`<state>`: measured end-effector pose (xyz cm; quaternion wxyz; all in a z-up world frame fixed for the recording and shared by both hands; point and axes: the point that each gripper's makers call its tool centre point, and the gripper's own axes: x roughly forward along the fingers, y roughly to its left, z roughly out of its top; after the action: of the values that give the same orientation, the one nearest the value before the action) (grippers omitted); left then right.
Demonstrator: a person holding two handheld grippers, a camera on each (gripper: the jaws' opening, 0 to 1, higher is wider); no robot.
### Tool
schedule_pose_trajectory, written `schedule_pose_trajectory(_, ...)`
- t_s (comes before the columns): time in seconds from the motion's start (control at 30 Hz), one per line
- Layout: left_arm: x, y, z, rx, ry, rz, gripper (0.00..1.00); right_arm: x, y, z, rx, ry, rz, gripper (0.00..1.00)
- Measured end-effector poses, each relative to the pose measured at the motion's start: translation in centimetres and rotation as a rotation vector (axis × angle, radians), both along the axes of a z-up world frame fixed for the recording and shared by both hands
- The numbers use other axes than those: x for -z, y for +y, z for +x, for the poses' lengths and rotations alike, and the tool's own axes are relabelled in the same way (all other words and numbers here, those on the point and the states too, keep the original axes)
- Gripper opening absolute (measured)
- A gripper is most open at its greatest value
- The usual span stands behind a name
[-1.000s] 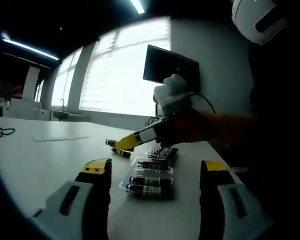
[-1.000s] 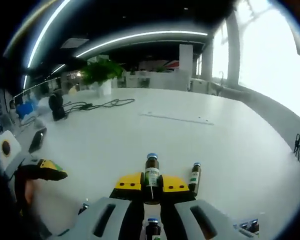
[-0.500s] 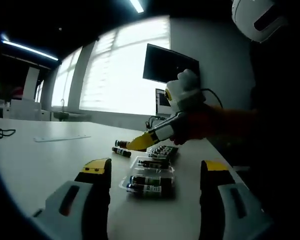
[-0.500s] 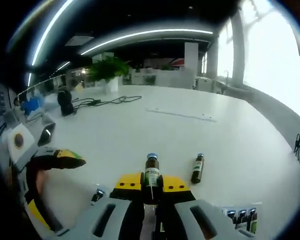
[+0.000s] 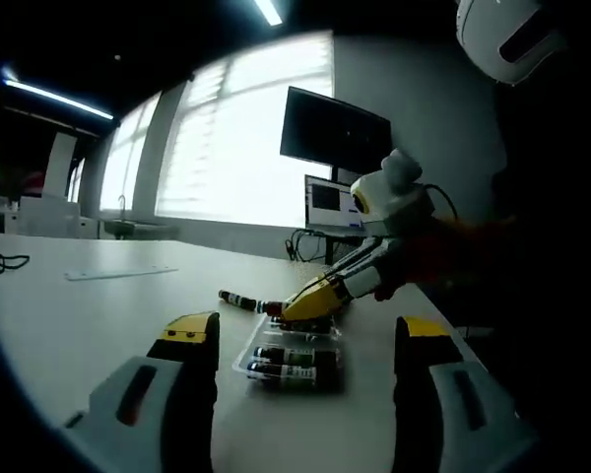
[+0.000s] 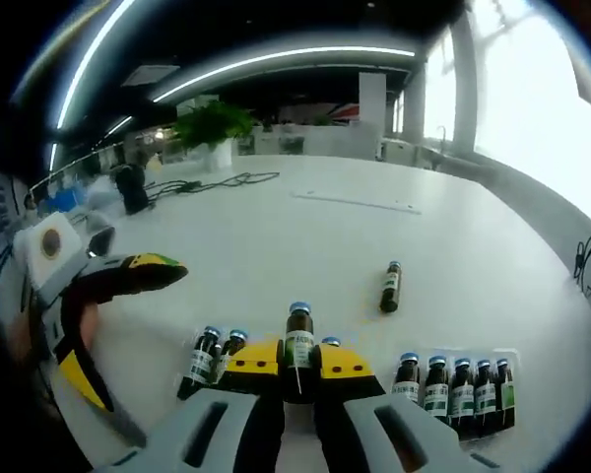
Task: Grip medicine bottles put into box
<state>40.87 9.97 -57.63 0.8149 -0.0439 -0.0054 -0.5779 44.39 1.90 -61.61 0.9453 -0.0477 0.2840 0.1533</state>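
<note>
Between the yellow-tipped jaws of the right gripper, closest to its camera, a small brown medicine bottle with a blue cap stands pinched at its label, cap pointing forward; the jaws are drawn in tight on it, which keeps it aligned for lowering into a slot. Just past the jaw tips, the clear box lies on the white table, with two bottles showing to one side of the jaws and a row of four to the other, so the held bottle seems aimed at the gap between them. Off to the side waits the left gripper, its jaws spread wide and holding nothing, probably kept clear for the next pick. Farther out, one loose bottle lies on its side, apart from the box and not yet collected. From the left gripper view, the same box sits between and beyond the open jaws of that gripper, with the right gripper angled down over its far end and the loose bottle just beyond. Well behind, a dark monitor hangs beside bright windows.
</note>
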Motion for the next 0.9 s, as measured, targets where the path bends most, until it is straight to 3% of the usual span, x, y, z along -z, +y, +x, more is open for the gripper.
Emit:
schedule_pose_trajectory(0.37, 0.0, -0.3, -0.2, 0.003, 0.001, 0.005, 0.64, 0.9, 0.0, -0.3, -0.025, 0.015, -0.052, 0.08)
schedule_pose_trajectory(0.67, 0.0, -0.3, -0.2, 0.001, 0.002, 0.007, 0.64, 1.2, 0.0, -0.4, -0.034, -0.008, -0.089, 0.08)
schedule_pose_trajectory(0.9, 0.0, -0.3, -0.2, 0.003, 0.003, 0.008, 0.64, 0.3, 0.2, -0.3, -0.034, -0.037, -0.062, 0.11)
